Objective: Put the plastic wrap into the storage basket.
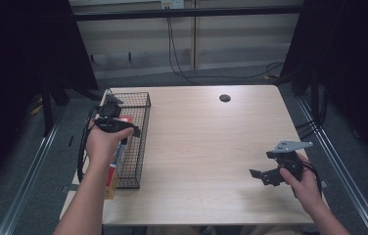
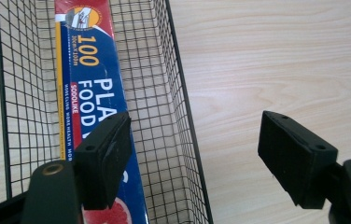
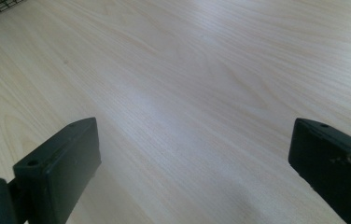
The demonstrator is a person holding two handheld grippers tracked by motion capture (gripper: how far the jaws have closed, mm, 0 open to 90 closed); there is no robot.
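Observation:
A black wire basket (image 1: 140, 142) stands at the table's left edge. A long blue and red food-wrap box (image 1: 115, 164) lies lengthwise inside it. My left gripper (image 1: 111, 108) hovers above the basket's middle. In the left gripper view the box (image 2: 89, 79) rests on the basket (image 2: 183, 93) floor beneath the left jaw, while the left gripper (image 2: 194, 133) stands open with its jaws wide apart and nothing pressed between them. My right gripper (image 1: 263, 165) is held low near the table's front right. It is open (image 3: 192, 154) over bare wood.
The light wooden table (image 1: 206, 147) has a small black round grommet (image 1: 225, 98) near its far edge. Black cables (image 1: 182, 68) run across the floor behind the table. Dark curtains hang on both sides, and metal rails flank the table.

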